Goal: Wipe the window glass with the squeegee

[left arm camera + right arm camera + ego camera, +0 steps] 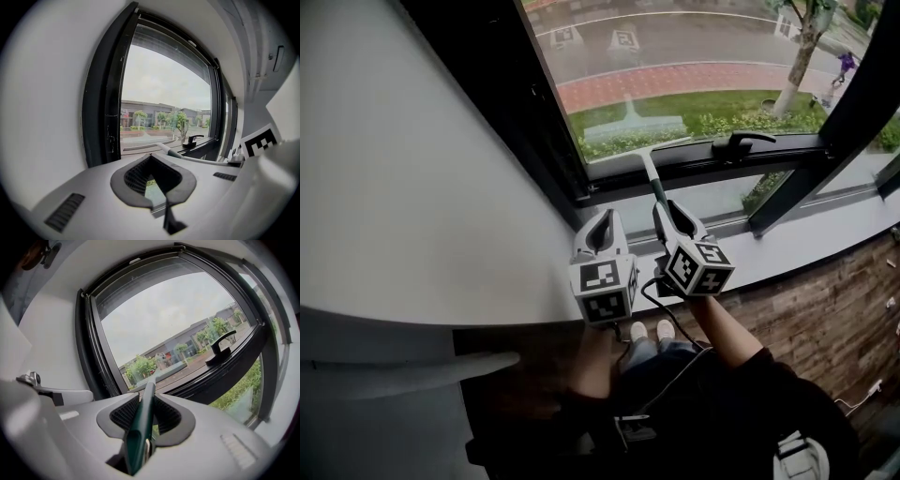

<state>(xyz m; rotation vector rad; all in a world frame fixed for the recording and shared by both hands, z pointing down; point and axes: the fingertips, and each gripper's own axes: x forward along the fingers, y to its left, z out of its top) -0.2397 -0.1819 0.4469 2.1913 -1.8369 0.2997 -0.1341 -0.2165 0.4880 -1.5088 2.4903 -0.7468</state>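
The right gripper [669,212] is clamped on the green handle of the squeegee [649,171], whose blade lies against the bottom edge of the window glass [694,47], just left of the black window handle [741,142]. Beside it the left gripper [602,225] hovers closed and empty over the sill [797,251]

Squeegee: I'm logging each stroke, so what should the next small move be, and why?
Probably lift the squeegee off the glass and carry it back up for another pass further right. The right gripper is shut on its green handle, and the blade already lies at the bottom edge of the pane, against the lower frame, with more glass left toward the window handle.
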